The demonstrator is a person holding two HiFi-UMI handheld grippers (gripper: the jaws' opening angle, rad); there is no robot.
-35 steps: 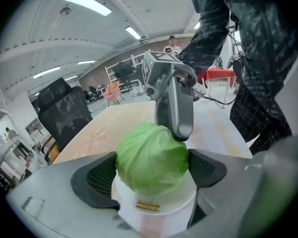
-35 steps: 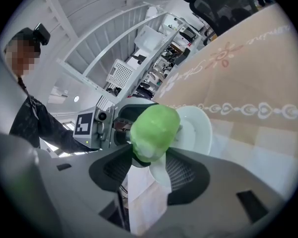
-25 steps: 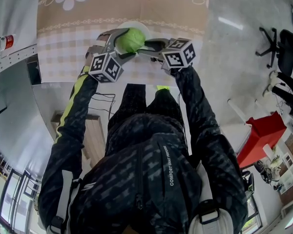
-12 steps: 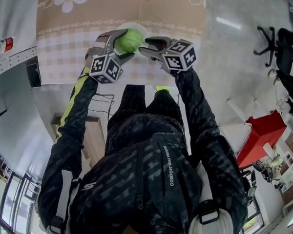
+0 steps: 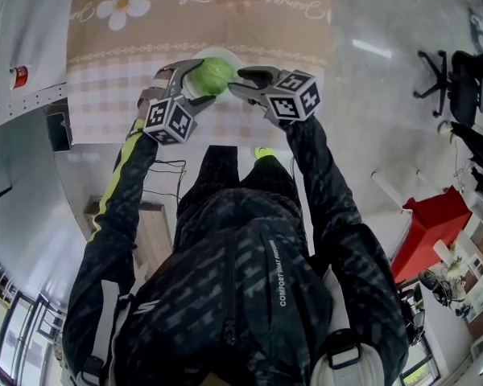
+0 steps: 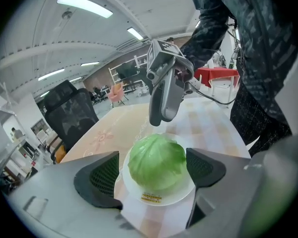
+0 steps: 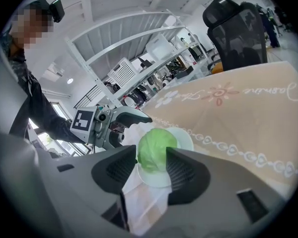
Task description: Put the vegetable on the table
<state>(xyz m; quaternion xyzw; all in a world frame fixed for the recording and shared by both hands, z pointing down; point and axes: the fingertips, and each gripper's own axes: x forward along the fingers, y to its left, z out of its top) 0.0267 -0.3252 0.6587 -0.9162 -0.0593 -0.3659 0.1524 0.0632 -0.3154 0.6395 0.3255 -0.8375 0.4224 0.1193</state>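
A round green cabbage (image 5: 212, 76) sits on a white plate (image 5: 229, 55) on the table's checked cloth (image 5: 105, 95). My left gripper (image 5: 208, 77) reaches round it from the left. In the left gripper view the cabbage (image 6: 157, 161) lies between the pads (image 6: 103, 175) with slim gaps, and plate (image 6: 154, 200) shows beneath it, so these jaws are open. My right gripper (image 5: 237, 82) points at the cabbage from the right, its tips (image 6: 160, 120) just beyond it. Its jaws are closing and grip nothing. In the right gripper view the cabbage (image 7: 156, 150) shows ahead of them.
A beige flowered cloth (image 5: 290, 22) covers the table's far part, and its front edge runs just below the grippers. A wooden stool (image 5: 149, 223) stands at the left by the person's legs. On the floor to the right are a red object (image 5: 435, 223) and office chairs (image 5: 467, 79).
The right gripper has drawn a little closer to the cabbage and its jaws look narrower. The left gripper stays round the cabbage. The head camera has shifted slightly.
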